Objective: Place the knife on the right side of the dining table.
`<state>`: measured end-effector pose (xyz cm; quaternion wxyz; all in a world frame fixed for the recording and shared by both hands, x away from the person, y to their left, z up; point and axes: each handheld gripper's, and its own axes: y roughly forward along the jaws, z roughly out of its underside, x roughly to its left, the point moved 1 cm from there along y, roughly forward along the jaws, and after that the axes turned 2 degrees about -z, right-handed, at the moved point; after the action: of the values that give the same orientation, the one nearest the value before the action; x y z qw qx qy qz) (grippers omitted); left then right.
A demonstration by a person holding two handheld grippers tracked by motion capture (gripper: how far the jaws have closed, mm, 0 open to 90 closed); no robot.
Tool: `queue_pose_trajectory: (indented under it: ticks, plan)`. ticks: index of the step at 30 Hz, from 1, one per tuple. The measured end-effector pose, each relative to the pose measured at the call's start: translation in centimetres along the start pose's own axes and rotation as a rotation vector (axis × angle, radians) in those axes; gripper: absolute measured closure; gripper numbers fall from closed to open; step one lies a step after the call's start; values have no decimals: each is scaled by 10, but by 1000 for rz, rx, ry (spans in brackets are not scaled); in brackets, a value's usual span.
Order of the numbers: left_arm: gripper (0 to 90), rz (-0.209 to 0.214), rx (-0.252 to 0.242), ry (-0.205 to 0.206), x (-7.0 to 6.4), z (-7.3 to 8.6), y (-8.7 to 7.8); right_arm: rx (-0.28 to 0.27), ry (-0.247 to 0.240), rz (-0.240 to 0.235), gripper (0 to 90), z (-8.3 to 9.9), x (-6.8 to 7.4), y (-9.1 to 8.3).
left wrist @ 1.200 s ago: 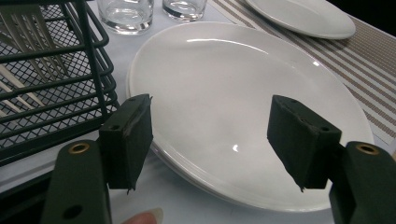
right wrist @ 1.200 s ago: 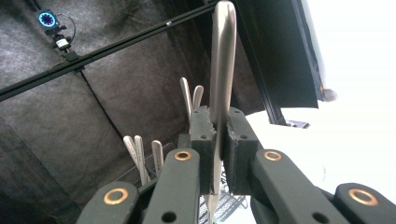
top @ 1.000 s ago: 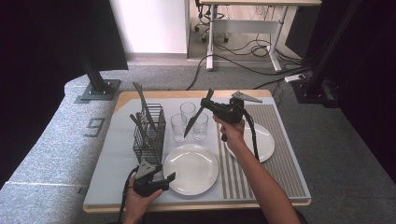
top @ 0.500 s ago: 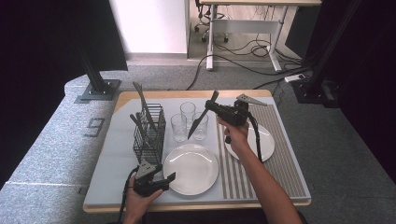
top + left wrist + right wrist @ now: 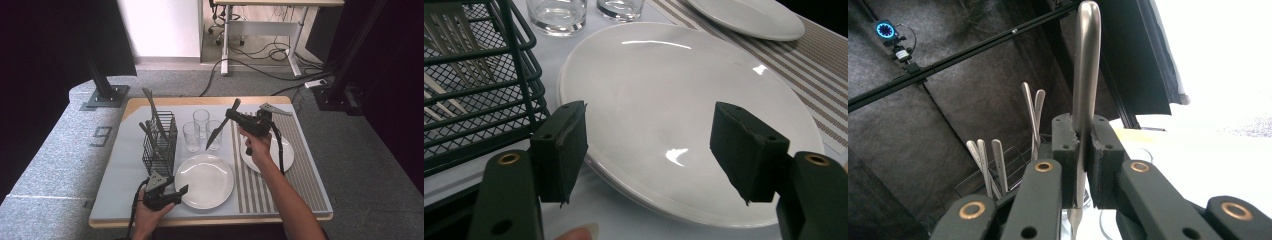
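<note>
At the counter's near edge the left hand-held gripper (image 5: 167, 192) rests spread beside the round white ceramic plate (image 5: 205, 180), ready to steady it. Farther off, the right hand-held gripper (image 5: 235, 119) pinches a slim silver table knife (image 5: 1085, 75) mid-handle above the clear glasses (image 5: 191, 136), blade angled down, probably for placing. The black wire cutlery basket (image 5: 160, 142) stands beyond.

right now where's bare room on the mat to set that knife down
Bare mat lies left of the wire basket and along the far edge behind the glasses. The striped strip between the two plates is open. Between basket, glasses and near plate it is crowded. The right gripper holds the knife.
</note>
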<state>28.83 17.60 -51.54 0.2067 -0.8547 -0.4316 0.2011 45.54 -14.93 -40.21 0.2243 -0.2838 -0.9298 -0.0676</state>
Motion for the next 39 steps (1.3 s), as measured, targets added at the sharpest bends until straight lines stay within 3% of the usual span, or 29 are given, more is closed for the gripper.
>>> queue_pose_trajectory:
  ticks: [17,39]
  plan:
    - [314,-4,6,2,0,0,1,-19,17,43,838,2,-16,-17]
    - [314,0,6,4,0,1,1,-33,25,81,837,1,-28,-30]
